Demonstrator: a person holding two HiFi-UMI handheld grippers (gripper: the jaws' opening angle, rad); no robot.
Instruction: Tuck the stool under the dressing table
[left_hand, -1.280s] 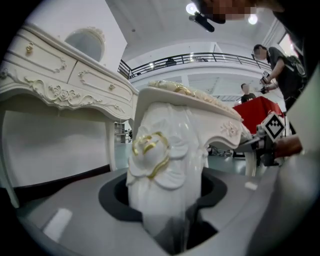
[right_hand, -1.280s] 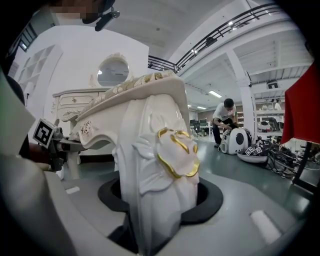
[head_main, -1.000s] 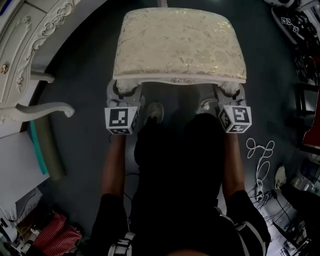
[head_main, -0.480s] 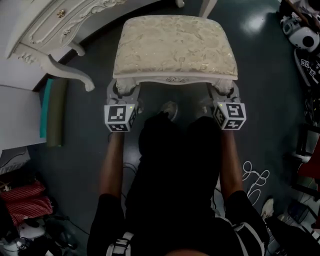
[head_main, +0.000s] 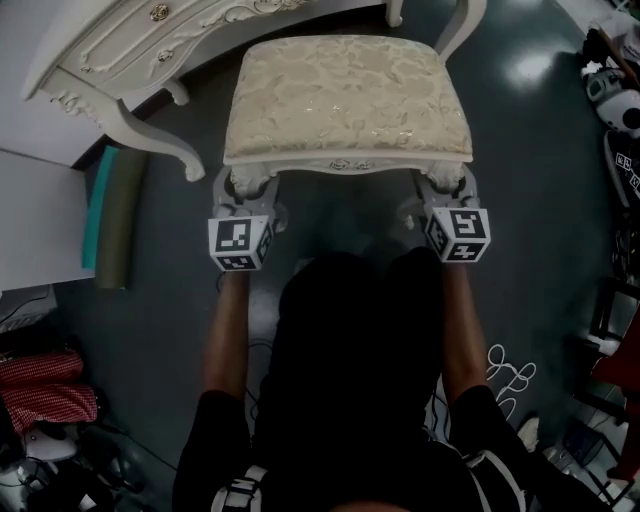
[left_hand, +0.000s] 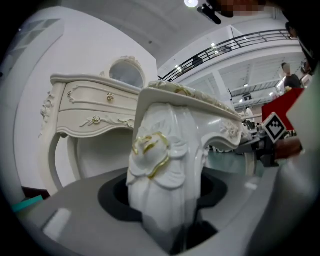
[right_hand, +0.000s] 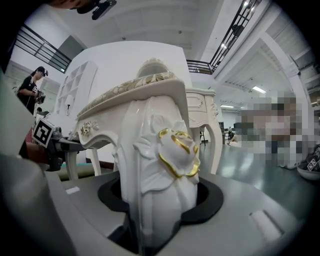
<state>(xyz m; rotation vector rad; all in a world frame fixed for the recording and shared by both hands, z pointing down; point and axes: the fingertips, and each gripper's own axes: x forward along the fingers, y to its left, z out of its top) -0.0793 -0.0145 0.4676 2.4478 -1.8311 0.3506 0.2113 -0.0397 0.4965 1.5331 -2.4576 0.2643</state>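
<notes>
Cream floral-cushioned stool (head_main: 347, 100), carved white legs (left_hand: 165, 170)

The left arm (head_main: 226, 330) and right arm (head_main: 462, 335) reach forward, parallel. The left gripper (head_main: 243, 190) clamps the stool's left leg (left_hand: 165, 185) between its jaws. The right gripper (head_main: 447, 188), level beside it, clamps the right leg (right_hand: 160, 190).

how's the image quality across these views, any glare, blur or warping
Head view: dim, the person's torso almost black, a lamp glare on the floor, the stool seat brightest. Left gripper view: fisheye, dark corners, the carved leg fairly sharp, close foreground soft. Right gripper view: same bulging, the railing bent.
</notes>
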